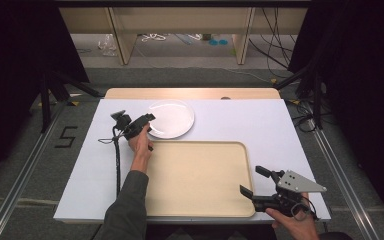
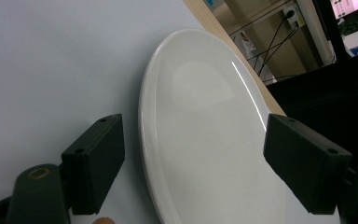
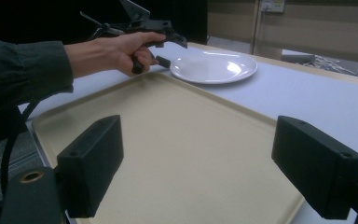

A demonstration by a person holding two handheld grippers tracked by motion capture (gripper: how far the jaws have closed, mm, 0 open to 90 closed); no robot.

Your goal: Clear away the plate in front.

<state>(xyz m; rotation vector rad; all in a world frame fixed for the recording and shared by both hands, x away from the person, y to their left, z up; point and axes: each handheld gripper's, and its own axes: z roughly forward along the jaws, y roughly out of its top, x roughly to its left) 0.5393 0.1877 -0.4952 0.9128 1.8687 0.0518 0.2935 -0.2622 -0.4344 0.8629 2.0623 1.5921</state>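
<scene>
My left gripper (image 1: 149, 124) is at the near-left rim of the round white ceramic plate (image 1: 172, 118), jaws spread wide, one above the rim and one below it. In the left gripper view the plate's edge (image 2: 144, 140) runs up between my two black jaws, closer to the one on the left, and neither pad presses on it yet. So I judge the grasp is lined up but not made; nothing is lifted.

The plate sits flat on the white tabletop (image 1: 240, 122), straight ahead of that gripper, and just beyond the far edge of the beige rectangular plastic tray (image 1: 200, 180). The tray lies behind and beside my left hand (image 1: 141, 145) and carries nothing.

My right gripper (image 1: 254, 184) hangs over the tray's near-right corner, jaws also spread wide with nothing between them; in the right gripper view the tray surface (image 3: 177, 154) stretches away ahead of it toward the plate (image 3: 214, 67).

As I read it, the work is moving the plate onto the tray, and it is barely begun: what remains is to close on the rim, lift, carry the plate back toward me, and set it down on the tray.
</scene>
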